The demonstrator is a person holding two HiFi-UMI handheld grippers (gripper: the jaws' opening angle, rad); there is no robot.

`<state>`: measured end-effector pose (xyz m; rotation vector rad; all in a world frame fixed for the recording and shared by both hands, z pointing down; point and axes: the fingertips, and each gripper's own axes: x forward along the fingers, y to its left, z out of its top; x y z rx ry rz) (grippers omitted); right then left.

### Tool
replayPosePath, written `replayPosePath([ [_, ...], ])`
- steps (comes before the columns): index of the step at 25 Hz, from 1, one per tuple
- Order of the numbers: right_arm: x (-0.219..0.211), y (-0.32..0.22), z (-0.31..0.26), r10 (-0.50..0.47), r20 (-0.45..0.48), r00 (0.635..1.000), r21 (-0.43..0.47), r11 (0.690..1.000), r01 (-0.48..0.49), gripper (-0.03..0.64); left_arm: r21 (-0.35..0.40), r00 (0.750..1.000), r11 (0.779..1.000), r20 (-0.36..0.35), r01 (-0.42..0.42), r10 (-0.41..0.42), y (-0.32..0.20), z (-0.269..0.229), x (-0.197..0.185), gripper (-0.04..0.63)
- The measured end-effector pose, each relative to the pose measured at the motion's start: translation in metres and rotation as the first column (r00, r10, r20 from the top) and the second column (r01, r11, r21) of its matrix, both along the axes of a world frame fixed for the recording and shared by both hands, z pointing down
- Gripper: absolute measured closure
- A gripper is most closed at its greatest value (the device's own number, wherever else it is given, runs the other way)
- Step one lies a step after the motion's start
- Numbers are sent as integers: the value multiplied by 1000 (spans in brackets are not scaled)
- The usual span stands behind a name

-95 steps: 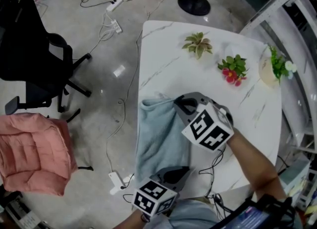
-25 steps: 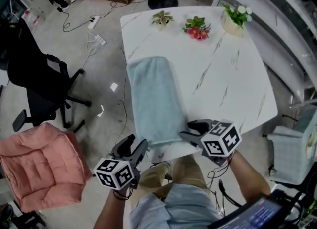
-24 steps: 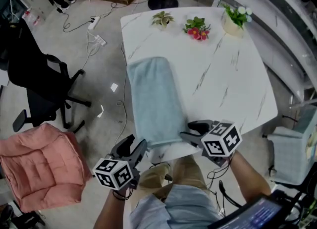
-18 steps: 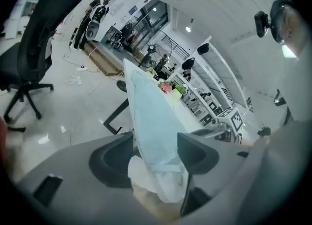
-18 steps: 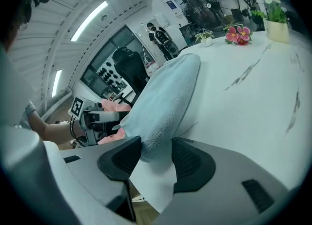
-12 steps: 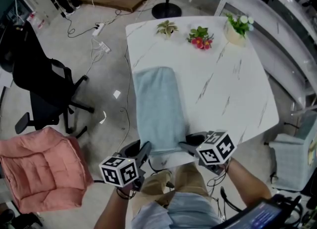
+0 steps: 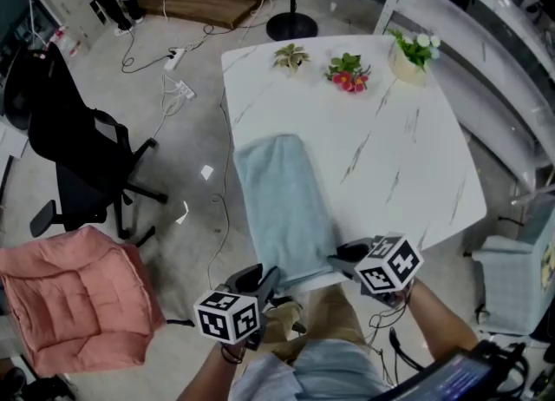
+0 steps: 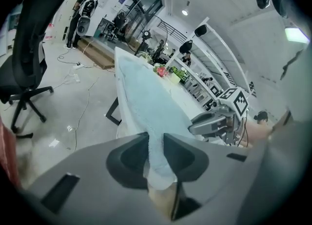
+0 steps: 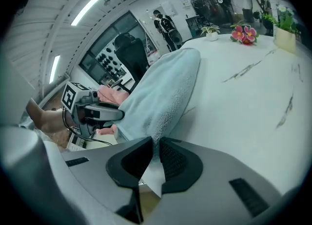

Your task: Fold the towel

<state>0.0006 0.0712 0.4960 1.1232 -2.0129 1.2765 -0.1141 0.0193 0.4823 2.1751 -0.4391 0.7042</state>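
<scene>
A pink cushion [image 7: 74, 291] and a black office chair [image 7: 74, 156] stand on the floor at the left. The left gripper [image 8: 155, 151] has just been closing its jaws and now clamps the near left corner of a light blue towel [image 7: 282, 200]. The towel lies as a long strip along the left side of a white marble table [image 7: 390, 156], running from near edge toward far. The right gripper [image 9: 156, 156], its jaws also just closing, pinches the near right corner. Along the far edge stand a small succulent [image 7: 290, 57], a red flowering plant [image 7: 347, 69] and a white potted plant [image 7: 412, 50].
</scene>
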Motion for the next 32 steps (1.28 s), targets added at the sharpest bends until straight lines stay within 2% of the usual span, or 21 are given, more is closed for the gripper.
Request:
replayPosePath([
  [9, 18, 9, -1, 36, -62, 997, 18, 999, -35, 552, 16, 996, 996, -9, -90, 90, 19, -4, 9, 483],
  [16, 18, 11, -1, 75, -50, 996, 6, 997, -75, 538, 27, 994, 993, 19, -111, 110, 23, -12, 1, 462],
  [19, 19, 11, -4, 85, -7, 996, 20, 996, -85, 513, 20, 996, 996, 13, -86, 86, 22, -14, -5, 446],
  [24, 17, 13, -23, 34, 42, 999, 98, 994, -38, 452, -10, 1000, 1000, -19, -16, 16, 21, -14, -12, 432],
  [32, 4, 31, -19, 91, 175, 980, 44, 994, -100, 404, 13, 998, 998, -10, 54, -54, 12, -16, -16, 429],
])
